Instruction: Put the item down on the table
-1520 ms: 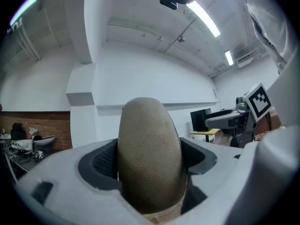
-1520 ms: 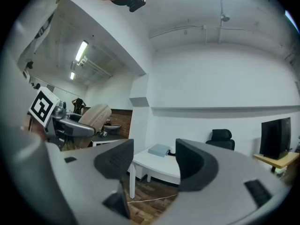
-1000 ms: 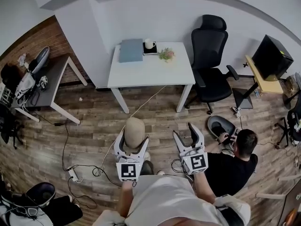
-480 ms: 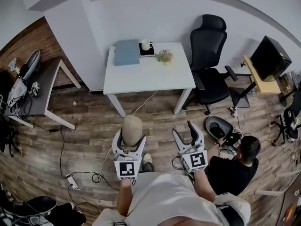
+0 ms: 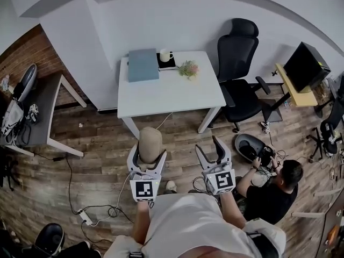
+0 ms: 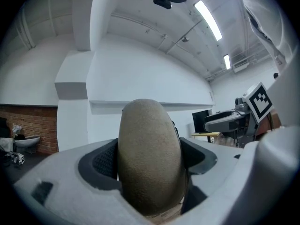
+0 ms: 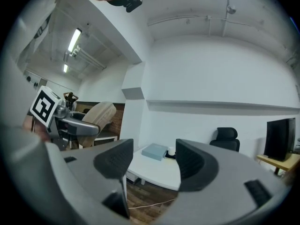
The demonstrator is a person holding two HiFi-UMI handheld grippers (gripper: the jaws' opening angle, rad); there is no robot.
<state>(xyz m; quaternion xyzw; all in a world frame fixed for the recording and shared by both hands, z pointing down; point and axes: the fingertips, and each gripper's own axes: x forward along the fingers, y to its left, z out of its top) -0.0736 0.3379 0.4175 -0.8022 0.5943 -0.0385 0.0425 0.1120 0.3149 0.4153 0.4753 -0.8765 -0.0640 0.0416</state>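
Wood-plank floor (image 5: 97, 138), white wall (image 5: 177, 20) at 12 — brick wall (image 5: 26, 52) at 10. White table (image 5: 166, 90) centre, black office chair (image 5: 239, 52) at 1, grey desk (image 5: 45, 109) at 9 — ceiling strip lights (image 6: 208, 20) on.

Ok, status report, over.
Left gripper shut on tan oval item. Right gripper open, empty. White table ahead, not yet reached; book, mug, plant at far edge.

The tan oval item (image 6: 150, 158) looks matt and finely grainy; the white rectangular table (image 5: 169, 90) at twelve o'clock looks smooth.
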